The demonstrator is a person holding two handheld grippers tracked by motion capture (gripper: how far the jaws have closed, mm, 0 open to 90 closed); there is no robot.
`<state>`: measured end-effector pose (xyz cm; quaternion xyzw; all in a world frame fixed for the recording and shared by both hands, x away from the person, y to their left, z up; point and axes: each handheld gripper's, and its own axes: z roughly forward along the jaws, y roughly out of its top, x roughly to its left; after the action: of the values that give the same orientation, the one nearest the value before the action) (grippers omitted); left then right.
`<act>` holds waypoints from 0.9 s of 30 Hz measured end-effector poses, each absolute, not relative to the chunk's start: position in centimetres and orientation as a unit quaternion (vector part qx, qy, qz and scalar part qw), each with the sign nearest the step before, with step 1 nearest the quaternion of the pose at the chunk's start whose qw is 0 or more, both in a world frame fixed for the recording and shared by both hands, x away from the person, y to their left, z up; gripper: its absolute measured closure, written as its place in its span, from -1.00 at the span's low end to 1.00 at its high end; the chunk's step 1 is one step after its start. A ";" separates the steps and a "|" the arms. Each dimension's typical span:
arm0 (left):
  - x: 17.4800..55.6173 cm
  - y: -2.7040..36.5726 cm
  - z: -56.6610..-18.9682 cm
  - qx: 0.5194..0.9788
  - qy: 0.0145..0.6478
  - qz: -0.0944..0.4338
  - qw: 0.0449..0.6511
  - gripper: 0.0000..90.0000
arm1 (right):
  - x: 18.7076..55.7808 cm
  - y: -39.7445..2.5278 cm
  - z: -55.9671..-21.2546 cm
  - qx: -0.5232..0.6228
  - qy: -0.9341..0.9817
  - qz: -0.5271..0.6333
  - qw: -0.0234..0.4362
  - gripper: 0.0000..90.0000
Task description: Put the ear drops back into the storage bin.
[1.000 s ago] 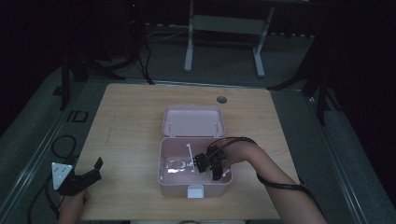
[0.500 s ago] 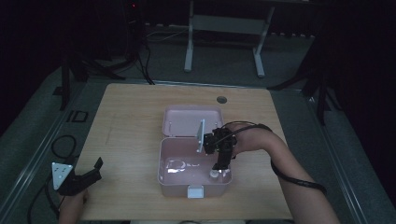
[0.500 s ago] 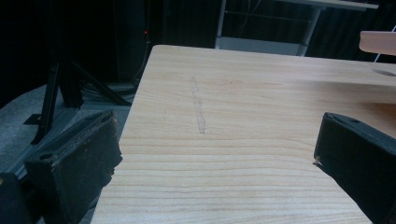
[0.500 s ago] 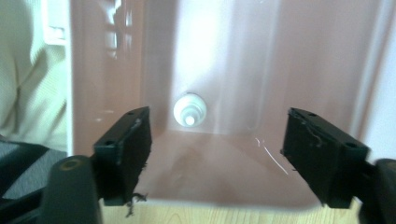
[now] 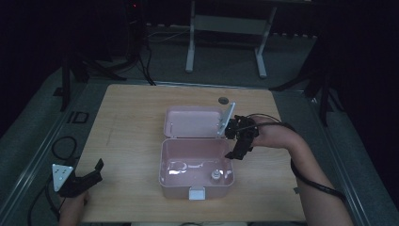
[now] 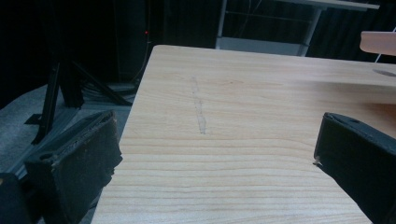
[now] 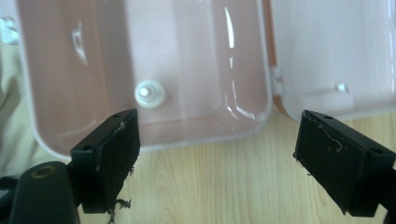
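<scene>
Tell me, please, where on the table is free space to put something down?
The wooden table is bare between its left edge and the open pink box; the left gripper sits at its near corner. Right of the box, the right gripper and forearm crowd the space. A bare strip lies behind the lid.

The right gripper (image 5: 234, 142) has pulled back out of the pink box (image 5: 195, 162) to its right rim, fingers apart.

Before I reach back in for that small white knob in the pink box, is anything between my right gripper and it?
Nothing visible is. The right gripper, open, hangs just outside the pink box, its rim below; the white knob lies uncovered inside.
</scene>
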<state>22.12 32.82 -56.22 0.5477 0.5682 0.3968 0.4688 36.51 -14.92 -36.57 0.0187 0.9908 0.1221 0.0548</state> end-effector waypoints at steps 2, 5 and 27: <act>22.1 32.8 -56.2 0.547 0.568 0.397 0.469 -0.99 | 36.8 -15.7 -36.8 0.030 0.990 0.126 0.055 -0.69; 22.1 32.8 -56.2 0.547 0.569 0.397 0.469 -0.99 | 37.3 -16.9 -37.3 0.049 0.988 0.133 0.060 -0.68; 22.1 32.8 -56.2 0.547 0.569 0.396 0.469 -0.99 | 38.3 -23.3 -45.3 0.167 0.954 0.221 0.117 -0.68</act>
<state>22.13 32.82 -56.22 0.5467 0.5694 0.3962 0.4689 38.29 -23.32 -45.34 0.1667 0.9538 0.2211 0.1166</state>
